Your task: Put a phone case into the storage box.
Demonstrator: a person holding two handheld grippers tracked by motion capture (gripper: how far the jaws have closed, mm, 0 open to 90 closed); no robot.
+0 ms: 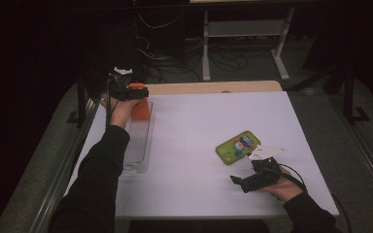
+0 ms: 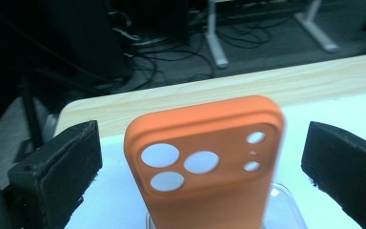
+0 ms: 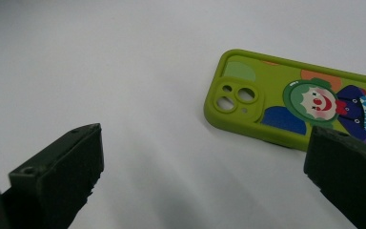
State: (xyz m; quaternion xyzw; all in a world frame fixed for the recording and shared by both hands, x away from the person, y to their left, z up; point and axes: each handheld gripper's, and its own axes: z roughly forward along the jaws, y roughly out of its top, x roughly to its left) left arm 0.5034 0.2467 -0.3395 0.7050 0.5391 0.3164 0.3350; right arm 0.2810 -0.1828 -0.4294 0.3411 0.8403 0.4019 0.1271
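High view looks down on the table (image 1: pixel 199 126); 2 gripper views sit close above it

Lab: floor cables (image 1: pixel 175 68), bench frames (image 1: pixel 243 29)

Your right gripper (image 3: pixel 205 186) is sitting with jaws wide apart, nothing between them but bare white table (image 3: pixel 100 62). The green phone case (image 3: pixel 295 102) is lying flat, camera cutouts facing you, clown print showing. Its near edge is passing behind your right-hand jaw.
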